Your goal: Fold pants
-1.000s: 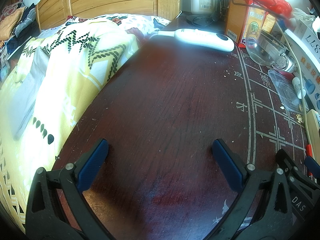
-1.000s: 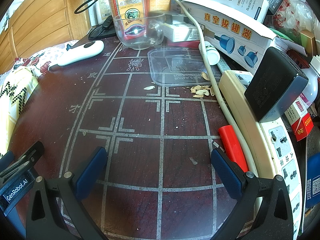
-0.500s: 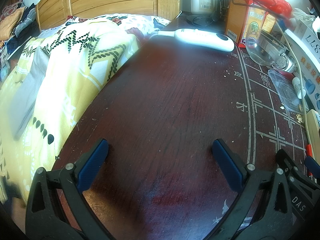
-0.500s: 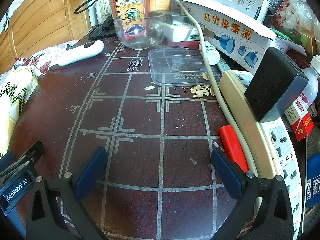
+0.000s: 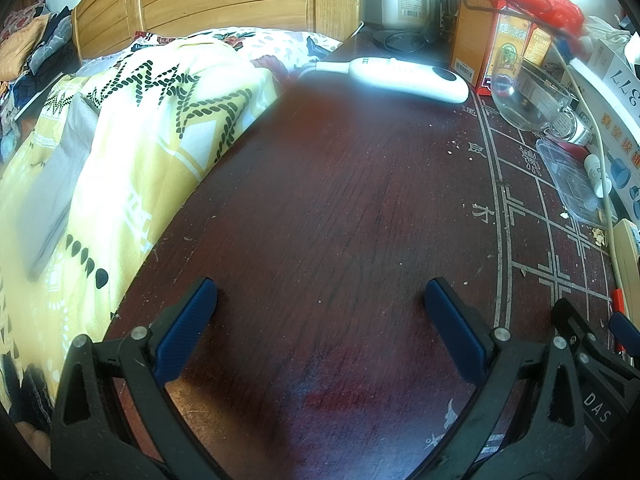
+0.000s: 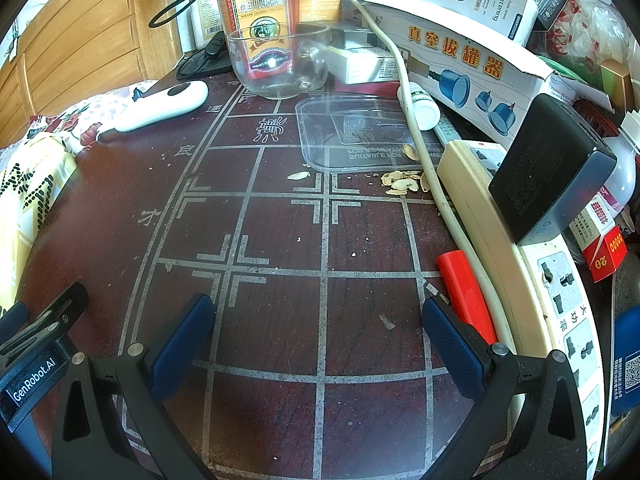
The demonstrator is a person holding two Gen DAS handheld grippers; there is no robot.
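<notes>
Dark red tabletop point(image 5: 340, 208) with a painted grid; bed point(image 5: 132, 128) at 9 o'clock carrying grey fabric point(image 5: 56, 196), possibly the pants, blurred. Left gripper point(image 5: 320, 320) and right gripper point(image 6: 316, 320) rest over the wood, jaws released and empty. White handheld device point(image 5: 404, 78) at 12 o'clock

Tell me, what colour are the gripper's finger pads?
Blue pads on black arms, clearest in the right wrist view.
</notes>
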